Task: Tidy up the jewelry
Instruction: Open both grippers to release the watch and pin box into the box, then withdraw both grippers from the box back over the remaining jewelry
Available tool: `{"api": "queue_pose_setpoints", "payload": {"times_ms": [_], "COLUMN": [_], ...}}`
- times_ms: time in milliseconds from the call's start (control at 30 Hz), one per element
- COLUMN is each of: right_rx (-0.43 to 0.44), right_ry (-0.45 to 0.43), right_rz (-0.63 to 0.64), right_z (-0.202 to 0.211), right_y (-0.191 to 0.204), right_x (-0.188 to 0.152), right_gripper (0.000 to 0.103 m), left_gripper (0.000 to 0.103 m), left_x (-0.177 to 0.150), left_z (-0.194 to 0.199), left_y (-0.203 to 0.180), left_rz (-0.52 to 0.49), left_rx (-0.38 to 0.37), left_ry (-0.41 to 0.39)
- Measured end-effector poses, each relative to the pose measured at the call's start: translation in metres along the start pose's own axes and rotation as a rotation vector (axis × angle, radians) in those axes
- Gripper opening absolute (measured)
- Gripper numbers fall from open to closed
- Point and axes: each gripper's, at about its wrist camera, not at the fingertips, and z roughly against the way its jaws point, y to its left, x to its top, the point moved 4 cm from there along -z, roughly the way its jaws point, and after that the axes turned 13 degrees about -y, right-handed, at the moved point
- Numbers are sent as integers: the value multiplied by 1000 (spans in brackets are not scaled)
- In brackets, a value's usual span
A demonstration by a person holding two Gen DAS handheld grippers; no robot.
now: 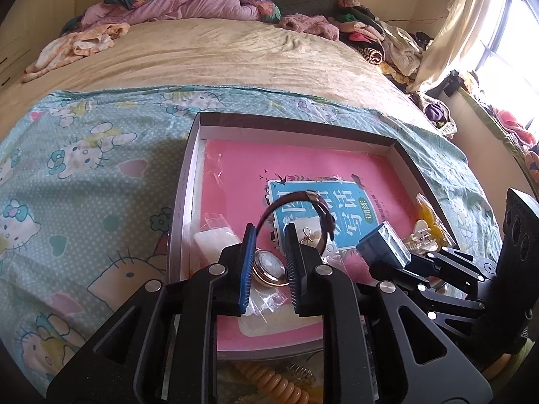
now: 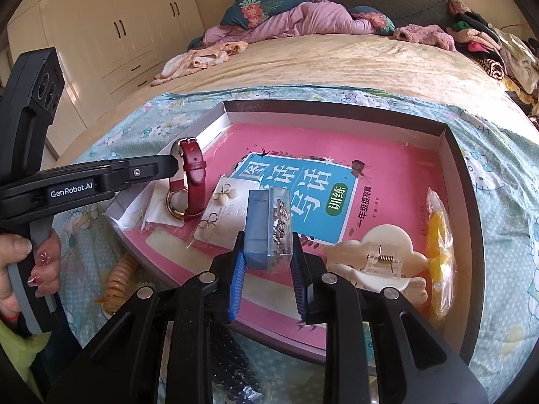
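Note:
A shallow box (image 2: 451, 141) lined with a pink book sits on the bed. My left gripper (image 1: 269, 235) is shut on a red-strap watch (image 1: 269, 266); its gold case shows between the pads and the strap loops above. In the right wrist view the watch (image 2: 192, 181) hangs at the box's left end. My right gripper (image 2: 267, 245) is shut on a small clear blue case (image 2: 267, 229) holding sparkly jewelry, above the book. The case also shows in the left wrist view (image 1: 384, 244). An earring card (image 2: 222, 215) lies beside the watch.
A cream cloud-shaped hair clip (image 2: 377, 262) and a yellow bagged item (image 2: 438, 235) lie in the box's right part. A coiled orange hair tie (image 2: 118, 282) lies outside the near edge on the Hello Kitty sheet (image 1: 84, 175). Clothes pile at the bed's far end.

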Motion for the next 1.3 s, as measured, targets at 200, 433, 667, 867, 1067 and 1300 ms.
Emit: {"api": "queue_pose_setpoints", "payload": {"times_ms": [200, 433, 667, 867, 1067, 1300], "right_rx": [-5, -4, -9, -19, -23, -25], "right_ry": [7, -3, -79, -130, -162, -183], "right_rz": [-10, -28, -48, -47, -39, -30], "right_z": [1, 13, 45, 69, 89, 105], "right_y": [-1, -1, -2, 2, 5, 7], "right_x": [-2, -1, 9, 16, 20, 22], "right_gripper": [25, 34, 66, 83, 87, 87], "left_gripper": [14, 24, 50, 72, 89, 91], "left_x": [0, 1, 5, 7, 7, 8], "left_z": [4, 16, 33, 48, 62, 79], "left_y": [-2, -3, -3, -4, -6, -3], "left_rz": [-4, -9, -9, -3, 3, 13], "left_rx": [-1, 1, 19, 38, 47, 52], "left_ry": [-5, -25, -55, -84, -102, -127]}}
